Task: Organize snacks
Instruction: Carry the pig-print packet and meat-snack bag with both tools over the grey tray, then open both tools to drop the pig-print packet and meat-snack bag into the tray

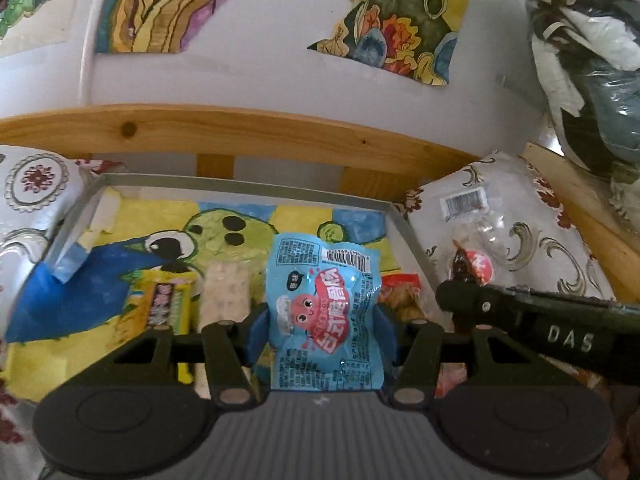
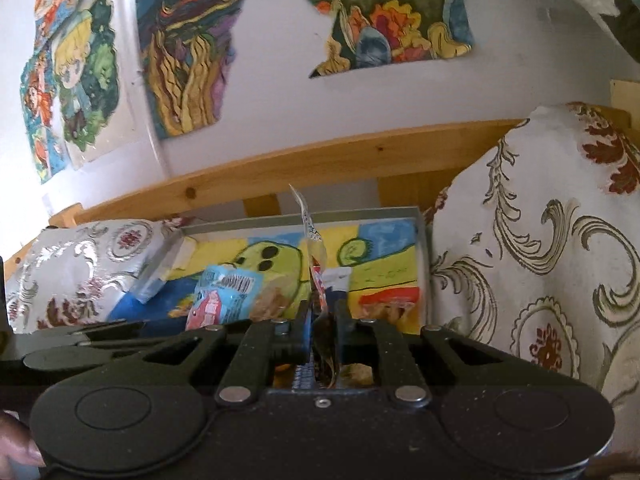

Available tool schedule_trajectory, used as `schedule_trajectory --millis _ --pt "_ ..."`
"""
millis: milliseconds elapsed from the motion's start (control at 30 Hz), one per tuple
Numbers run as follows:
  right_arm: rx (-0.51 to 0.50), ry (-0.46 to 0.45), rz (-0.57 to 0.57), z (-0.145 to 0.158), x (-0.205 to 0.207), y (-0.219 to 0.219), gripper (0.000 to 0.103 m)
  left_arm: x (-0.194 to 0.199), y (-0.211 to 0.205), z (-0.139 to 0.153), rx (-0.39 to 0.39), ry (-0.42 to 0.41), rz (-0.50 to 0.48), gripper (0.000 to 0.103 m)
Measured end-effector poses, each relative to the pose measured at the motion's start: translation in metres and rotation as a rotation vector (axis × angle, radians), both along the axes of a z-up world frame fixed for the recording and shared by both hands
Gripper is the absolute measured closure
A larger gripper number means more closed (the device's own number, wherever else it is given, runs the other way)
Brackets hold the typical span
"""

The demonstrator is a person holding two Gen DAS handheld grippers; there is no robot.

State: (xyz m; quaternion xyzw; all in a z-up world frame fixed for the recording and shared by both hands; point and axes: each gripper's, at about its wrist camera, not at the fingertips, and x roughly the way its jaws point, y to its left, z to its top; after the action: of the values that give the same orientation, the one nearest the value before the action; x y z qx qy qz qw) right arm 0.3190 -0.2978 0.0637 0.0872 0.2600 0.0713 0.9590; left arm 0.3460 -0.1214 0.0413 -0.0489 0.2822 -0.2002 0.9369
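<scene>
1. Tray (image 1: 404, 232), grey-walled and lined with a painted sheet, lies straight ahead of both grippers on the patterned bed cover, with the wooden bed rail (image 1: 248, 128) behind it. You are working over its near edge.
2. Blue snack packet (image 1: 324, 312) is clamped between the pads of your left gripper (image 1: 322, 336). Its long axis runs away from you, along the fingers, and its barcode end points toward the far wall of the tray. The packet hangs over the tray floor, near the centre.
3. Clear snack packet (image 2: 316, 280) is pinched edge-on in your right gripper (image 2: 322, 324), whose fingers are closed down to a thin gap. It stands upright, with the top seal rising above the tray's far wall in the right wrist view.
4. Snacks already in the tray: a yellow bar (image 1: 164, 300) and a pale cracker pack (image 1: 224, 292) lie left of the blue packet, and a red-orange pack (image 1: 400, 288) lies right of it.
5. Judgement: the left gripper sits nearer the open floor at centre. The right gripper (image 1: 460, 292) crosses in just beside it, so release one packet at a time.
</scene>
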Motion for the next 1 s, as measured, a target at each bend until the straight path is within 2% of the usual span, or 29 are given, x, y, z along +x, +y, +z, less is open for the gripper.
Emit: schedule_trajectory --millis 133,400,600,800,900,1000 --pt "-0.008 0.026 0.023 -0.011 0.011 -0.007 0.091 0.008 -0.004 -0.006 0.003 0.017 0.017 0.043" --pt "0.011 0.085 0.034 -0.023 0.028 -0.012 0.092 0.023 0.002 -0.019 -0.006 0.110 0.046 0.043" --pt "0.002 0.114 0.021 -0.030 0.034 -0.017 0.092 0.027 -0.001 -0.022 -0.010 0.094 0.060 0.042" --pt "-0.019 0.096 0.000 -0.034 0.035 -0.015 0.091 0.031 -0.009 -0.028 -0.031 0.055 0.062 0.041" --pt "-0.051 0.096 -0.029 -0.034 0.037 -0.012 0.085 0.035 -0.013 -0.030 -0.042 0.052 0.061 0.040" --pt "-0.084 0.107 -0.038 -0.034 0.037 -0.011 0.080 0.040 -0.012 -0.034 -0.066 0.092 0.062 0.040"
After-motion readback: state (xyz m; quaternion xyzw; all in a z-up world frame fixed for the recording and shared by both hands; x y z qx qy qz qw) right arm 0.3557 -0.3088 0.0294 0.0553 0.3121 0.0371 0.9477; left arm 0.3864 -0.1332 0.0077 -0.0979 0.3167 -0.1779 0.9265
